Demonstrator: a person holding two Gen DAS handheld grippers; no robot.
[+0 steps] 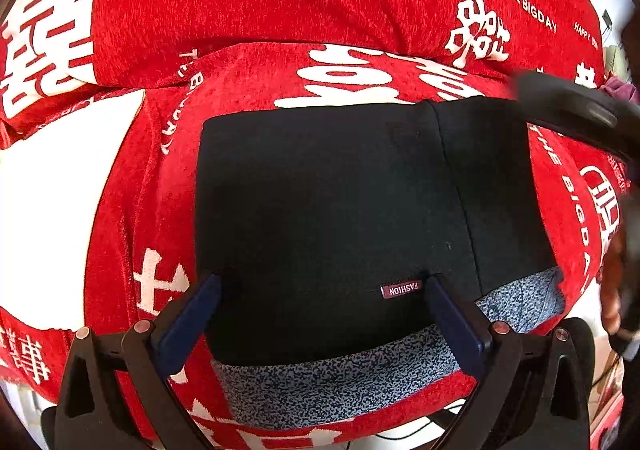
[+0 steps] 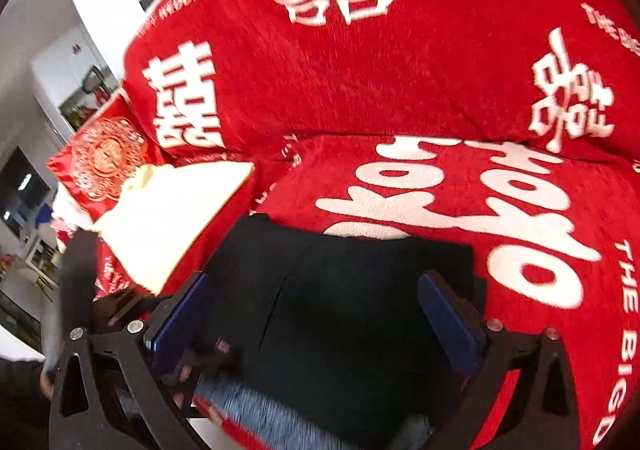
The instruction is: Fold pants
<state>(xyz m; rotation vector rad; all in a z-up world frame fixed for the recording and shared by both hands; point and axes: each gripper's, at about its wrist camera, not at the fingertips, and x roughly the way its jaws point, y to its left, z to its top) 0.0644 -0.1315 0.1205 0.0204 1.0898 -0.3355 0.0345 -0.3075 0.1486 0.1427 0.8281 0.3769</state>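
Pants (image 1: 328, 202) lie folded beneath the wide-open left claw (image 1: 320, 302).

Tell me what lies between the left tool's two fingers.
In the left wrist view, the left tool stands open over the folded black pants. Between its fingers lie black cloth and the small maroon FASHION label, nothing else.

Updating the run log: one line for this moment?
pants: folded on red cover | left gripper: open | right gripper: open, nothing held
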